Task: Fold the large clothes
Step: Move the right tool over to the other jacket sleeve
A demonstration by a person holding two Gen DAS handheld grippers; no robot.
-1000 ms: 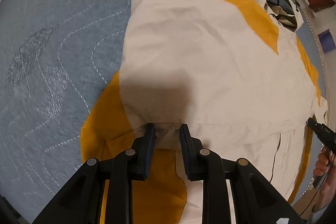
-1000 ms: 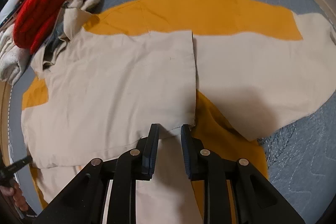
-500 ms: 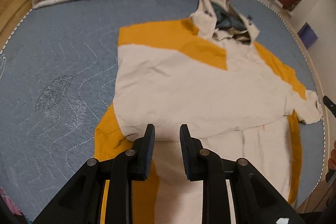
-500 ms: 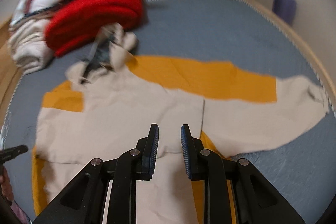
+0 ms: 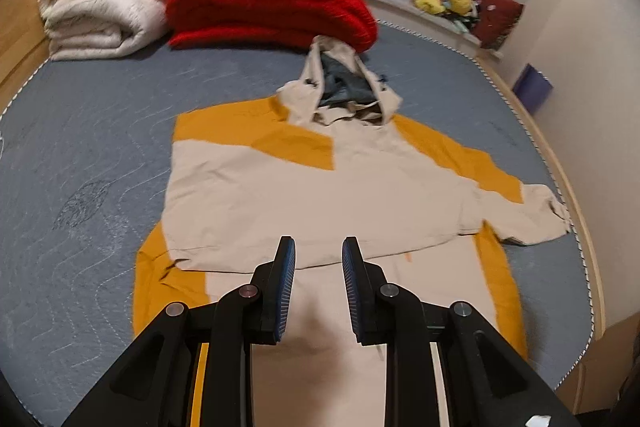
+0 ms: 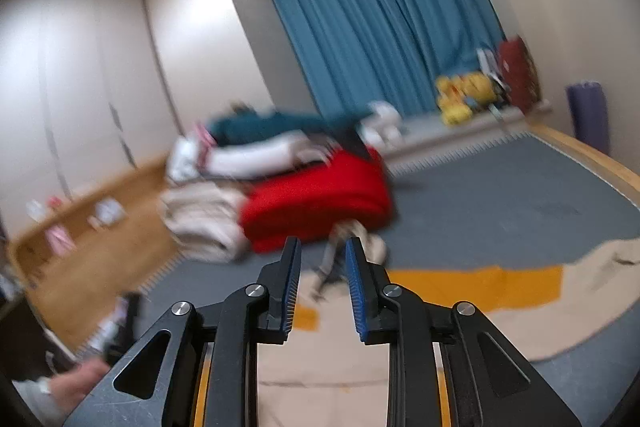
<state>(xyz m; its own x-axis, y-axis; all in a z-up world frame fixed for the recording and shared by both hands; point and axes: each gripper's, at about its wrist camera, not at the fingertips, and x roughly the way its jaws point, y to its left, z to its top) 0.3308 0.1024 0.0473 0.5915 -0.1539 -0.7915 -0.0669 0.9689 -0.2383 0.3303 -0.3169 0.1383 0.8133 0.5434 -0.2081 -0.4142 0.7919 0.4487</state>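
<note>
On the grey quilted mattress (image 5: 100,131) the cream-and-mustard hooded jacket (image 5: 312,187) lies flat, hood (image 5: 344,87) toward the far edge where the folded red blanket (image 5: 268,7) and the rolled cream blanket (image 5: 100,3) are stacked. A second ago we had both claws low over the cloth at the sleeve edges; now we have lifted clear, and the whole garment shows beneath us with both sleeves laid across the chest.

Our left gripper (image 5: 319,263) hangs above the jacket's near hem, its jaws a narrow gap apart with nothing between them. Our right gripper (image 6: 322,269) has swung up until it looks across the room at the blue curtain (image 6: 384,19); its jaws have just been opening a little, and they too are empty, with only the blurred hood seen through the gap.

We judge the sleeve folds finished, so the next step is likely to take the hem and bring it toward the hood, or fold the body in half.

Room is uneven. The mattress's left side is bare and wide beside the jacket. On the right, one cuff (image 5: 540,211) reaches almost to the mattress's stitched edge (image 5: 576,227), with the wooden frame (image 5: 596,267) just beyond, so a fold there has little margin. At the far edge the hood lies just beside the red blanket, and a fold carried that way could ride up onto it.
</note>
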